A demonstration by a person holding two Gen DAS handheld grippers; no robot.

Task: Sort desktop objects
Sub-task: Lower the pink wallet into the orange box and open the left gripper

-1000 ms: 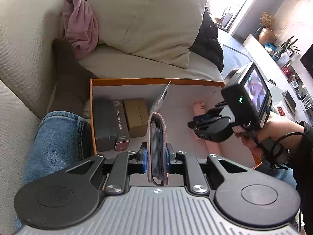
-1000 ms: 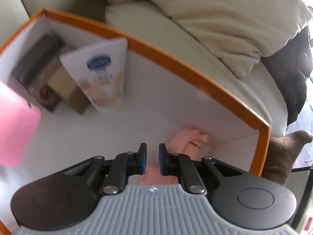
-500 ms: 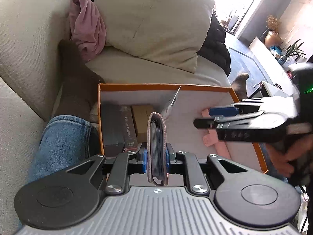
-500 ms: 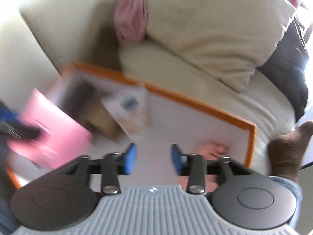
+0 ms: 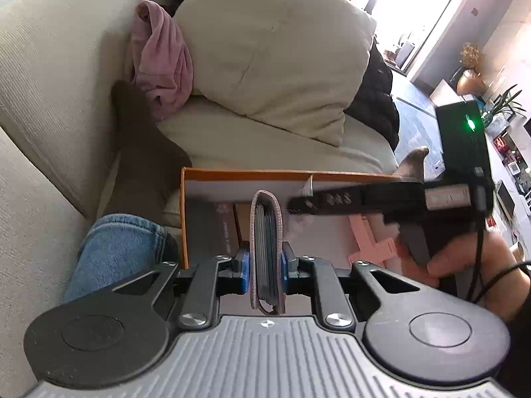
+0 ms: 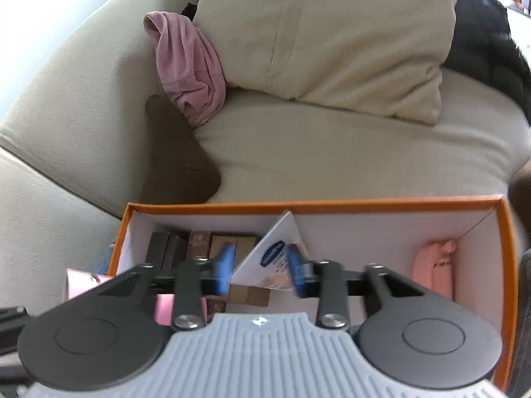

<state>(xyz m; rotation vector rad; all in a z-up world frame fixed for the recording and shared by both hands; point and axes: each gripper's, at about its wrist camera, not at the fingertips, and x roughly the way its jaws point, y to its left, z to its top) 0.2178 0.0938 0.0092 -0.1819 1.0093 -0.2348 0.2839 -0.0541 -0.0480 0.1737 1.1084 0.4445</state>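
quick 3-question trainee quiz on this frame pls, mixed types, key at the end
1. True or false: the left gripper is shut on the pink card wallet.
2. Multiple choice: the right gripper is
A. shut on the white packet
B. open, holding nothing
C. shut on the pink cloth
3. Fill in: in the right wrist view, the pale pink object lies at the ____ end of the orange box, while the dark and tan small boxes sit at the other end beside the white packet.

Key: 1 true; 2 B; 3 right
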